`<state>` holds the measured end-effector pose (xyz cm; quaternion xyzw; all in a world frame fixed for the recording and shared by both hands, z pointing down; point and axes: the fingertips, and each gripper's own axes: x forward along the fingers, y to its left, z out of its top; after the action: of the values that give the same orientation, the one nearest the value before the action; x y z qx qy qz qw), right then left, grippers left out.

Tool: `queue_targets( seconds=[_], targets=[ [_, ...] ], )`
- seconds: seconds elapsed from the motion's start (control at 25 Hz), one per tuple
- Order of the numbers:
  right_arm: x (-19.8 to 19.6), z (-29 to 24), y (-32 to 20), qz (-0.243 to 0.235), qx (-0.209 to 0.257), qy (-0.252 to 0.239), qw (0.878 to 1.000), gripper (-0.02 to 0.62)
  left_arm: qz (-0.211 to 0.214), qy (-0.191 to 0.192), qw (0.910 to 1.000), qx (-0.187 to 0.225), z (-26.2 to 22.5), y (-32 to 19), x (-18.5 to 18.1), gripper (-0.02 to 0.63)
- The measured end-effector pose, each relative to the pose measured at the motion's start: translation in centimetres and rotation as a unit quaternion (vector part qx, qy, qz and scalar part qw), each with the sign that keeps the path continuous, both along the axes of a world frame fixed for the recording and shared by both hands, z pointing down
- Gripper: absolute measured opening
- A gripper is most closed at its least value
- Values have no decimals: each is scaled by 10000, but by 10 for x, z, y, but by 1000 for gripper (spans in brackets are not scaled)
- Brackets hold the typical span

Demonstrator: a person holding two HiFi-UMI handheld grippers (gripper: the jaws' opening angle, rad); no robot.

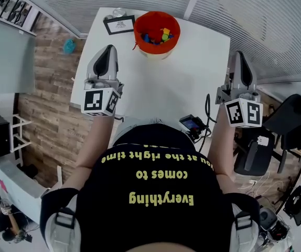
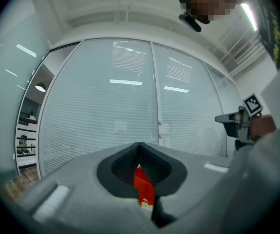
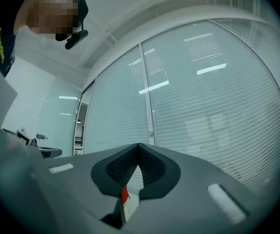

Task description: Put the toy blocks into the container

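A red container point(image 1: 140, 26) stands at the far end of the white table point(image 1: 192, 72), with several colourful toy blocks point(image 1: 158, 37) inside it. My left gripper point(image 1: 109, 49) is raised over the table's left side, short of the container, its jaws shut with nothing held. My right gripper point(image 1: 240, 54) hovers at the table's right edge, also shut and empty. In the left gripper view the left gripper point(image 2: 139, 145) points level at a blind-covered glass wall, and the right gripper point(image 2: 237, 123) shows at the right. In the right gripper view the right gripper point(image 3: 139, 146) faces the same glass wall.
A framed card point(image 1: 119, 24) lies left of the container. A phone-like device point(image 1: 192, 123) with cables sits at the table's near edge. A black chair point(image 1: 289, 117) stands to the right. Wood floor point(image 1: 48, 104) lies to the left.
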<state>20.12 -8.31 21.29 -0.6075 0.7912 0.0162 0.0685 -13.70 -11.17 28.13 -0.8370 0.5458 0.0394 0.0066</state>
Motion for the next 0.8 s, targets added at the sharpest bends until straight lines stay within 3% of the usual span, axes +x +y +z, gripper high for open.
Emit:
queue_targets(
  seconds=[0.8],
  targets=[
    [2, 6, 3, -21, -37, 149, 9999, 6, 128, 7, 9999, -15, 5, 1, 18, -1]
  ],
)
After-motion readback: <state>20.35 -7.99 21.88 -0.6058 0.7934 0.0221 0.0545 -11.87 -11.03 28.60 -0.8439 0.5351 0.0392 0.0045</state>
